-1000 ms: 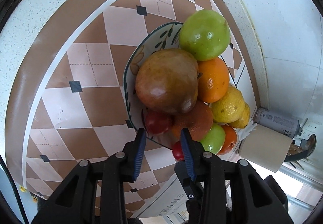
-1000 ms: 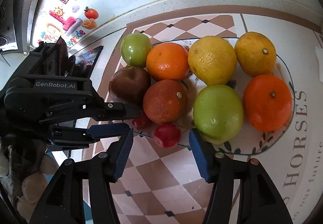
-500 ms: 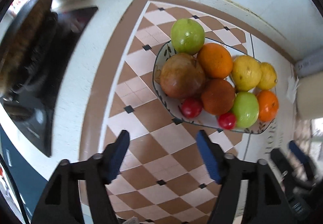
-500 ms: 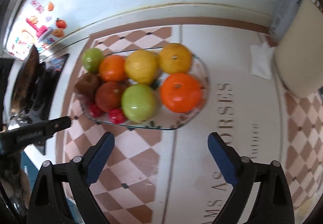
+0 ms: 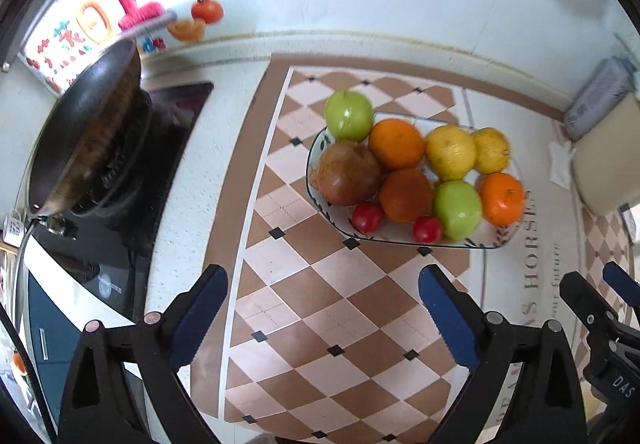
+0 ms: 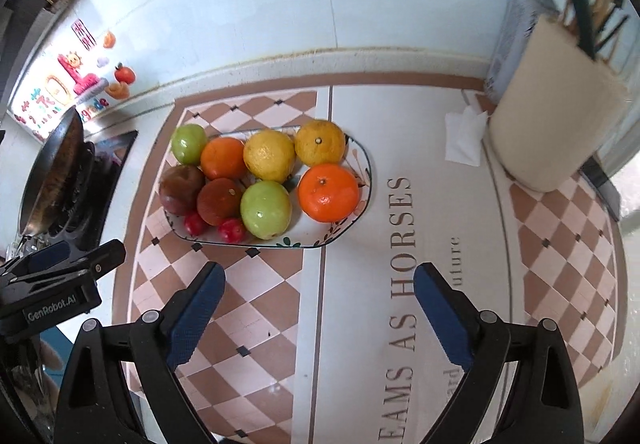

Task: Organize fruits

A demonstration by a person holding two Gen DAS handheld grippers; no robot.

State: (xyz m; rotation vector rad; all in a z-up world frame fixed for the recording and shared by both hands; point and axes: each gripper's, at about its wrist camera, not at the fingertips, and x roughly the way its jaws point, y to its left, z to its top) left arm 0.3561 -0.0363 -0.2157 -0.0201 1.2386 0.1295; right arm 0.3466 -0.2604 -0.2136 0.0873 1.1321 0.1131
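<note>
- Left gripper (image 5: 320,308) hangs above the brown-and-cream checked mat (image 5: 320,324), its blue-padded jaws opening wide with nothing between them.
- Right gripper (image 6: 316,304) is spread wide too, released and empty, over the mat's white lettered panel.
- The oblong white patterned plate (image 6: 348,228) sits on the mat ahead, well apart from both.
- It carries green apples, oranges, yellow lemons, a brownish pomegranate (image 5: 348,172) and two small red fruits at its near rim.
</note>
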